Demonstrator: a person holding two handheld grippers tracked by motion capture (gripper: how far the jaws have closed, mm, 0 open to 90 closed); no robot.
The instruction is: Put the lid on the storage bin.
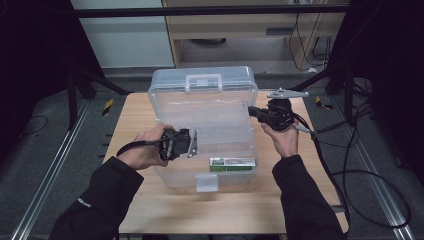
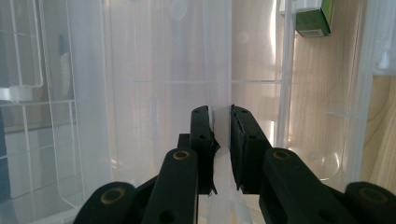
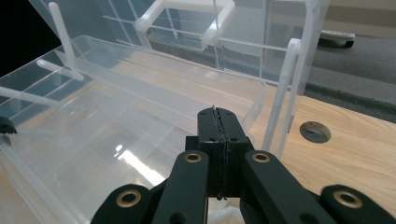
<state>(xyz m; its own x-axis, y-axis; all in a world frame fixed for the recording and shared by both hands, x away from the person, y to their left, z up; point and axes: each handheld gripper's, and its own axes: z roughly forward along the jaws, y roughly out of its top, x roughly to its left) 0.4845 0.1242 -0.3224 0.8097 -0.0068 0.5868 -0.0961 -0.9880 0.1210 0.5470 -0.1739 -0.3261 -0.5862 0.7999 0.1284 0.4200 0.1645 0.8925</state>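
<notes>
- Print on the green box (image 1: pixel 231 164): too small to read; cut by the top edge in the left gripper view (image 2: pixel 316 17).
- Lower jaws of left gripper (image 1: pixel 191 143): hidden behind the clear storage box (image 1: pixel 165 107) wall.
- Far room: dim, blurred.

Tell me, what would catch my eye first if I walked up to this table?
Mostly the big clear plastic box lying open mid-table, its lid propped up behind. A green-and-white carton sits in its near right corner. The left gripper pinches a thin clear wall of the box, and the right gripper, jaws shut, hovers over the box's right edge.
</notes>
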